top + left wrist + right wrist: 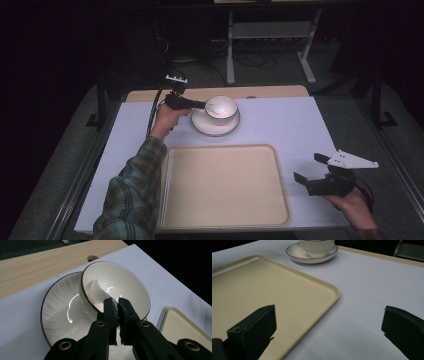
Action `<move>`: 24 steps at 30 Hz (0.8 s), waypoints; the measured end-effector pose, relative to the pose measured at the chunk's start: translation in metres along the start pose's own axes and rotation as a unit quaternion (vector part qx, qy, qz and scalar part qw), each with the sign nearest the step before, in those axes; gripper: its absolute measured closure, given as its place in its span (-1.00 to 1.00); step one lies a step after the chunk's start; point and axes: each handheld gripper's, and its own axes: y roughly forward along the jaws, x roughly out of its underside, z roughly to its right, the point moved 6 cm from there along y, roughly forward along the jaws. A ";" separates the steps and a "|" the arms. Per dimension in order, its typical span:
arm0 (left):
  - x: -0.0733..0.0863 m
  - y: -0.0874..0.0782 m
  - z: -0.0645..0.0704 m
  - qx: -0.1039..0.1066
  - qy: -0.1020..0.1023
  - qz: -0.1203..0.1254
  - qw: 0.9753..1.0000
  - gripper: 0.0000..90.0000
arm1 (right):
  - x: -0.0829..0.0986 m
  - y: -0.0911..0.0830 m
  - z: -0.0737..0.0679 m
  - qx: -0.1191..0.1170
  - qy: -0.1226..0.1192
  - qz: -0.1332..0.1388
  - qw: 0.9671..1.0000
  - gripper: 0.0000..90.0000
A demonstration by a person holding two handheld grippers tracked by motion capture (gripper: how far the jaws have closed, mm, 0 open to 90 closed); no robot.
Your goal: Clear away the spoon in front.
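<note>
Nearest the lens in the left gripper view, the left claw (117,305) is seen with its two black jaws drawn together on the near rim of a white bowl (125,282), and the rim is pinched between them. A white spoon (98,291) is seen lying inside the bowl, its handle end close to the jaw tips; whether the spoon is also caught between them cannot be told. The bowl is edged with a thin dark line and is carried on a white ribbed saucer (58,312), toward that saucer's right side in this view. In the high view, the left claw (204,105) is shown reaching in from the left to the bowl (226,104), which stands on the saucer (202,125) at the far middle of the white counter (290,125). A beige tray (225,185) is laid on the near half of the counter, well apart from the saucer. The right claw (312,167) is held just beside the tray's right edge, its jaws spread wide with nothing between them. In the right gripper view, those jaws are seen apart at the lower corners, with the tray's (269,295) rounded corner and bare counter (372,287) between them, and the saucer (298,252) and bowl (317,246) far beyond.
</note>
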 end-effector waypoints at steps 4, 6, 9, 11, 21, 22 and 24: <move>-0.001 -0.001 0.001 0.002 -0.001 0.004 1.000 0.90 | 0.000 0.000 0.000 0.000 0.000 0.000 1.000 -1.00; -0.002 -0.003 0.002 0.004 0.000 0.008 1.000 0.89 | 0.000 0.000 0.000 0.000 0.000 0.000 1.000 -1.00; -0.004 -0.005 0.005 0.007 0.001 0.016 1.000 0.90 | 0.000 0.000 0.000 0.001 0.000 0.001 1.000 -1.00; -0.006 -0.008 0.006 0.007 0.002 0.021 1.000 0.90 | 0.000 0.000 0.000 0.001 0.000 0.000 1.000 -1.00; -0.011 -0.028 0.011 0.017 -0.004 0.057 0.998 0.90 | 0.000 -0.001 0.000 0.000 -0.001 0.002 1.000 -1.00; -0.011 -0.032 0.012 0.021 -0.007 0.061 0.998 0.90 | 0.000 0.000 0.000 0.001 -0.001 0.001 1.000 -1.00; -0.011 -0.035 0.015 0.023 -0.005 0.063 0.998 0.90 | -0.001 -0.001 -0.001 0.001 -0.001 0.002 1.000 -1.00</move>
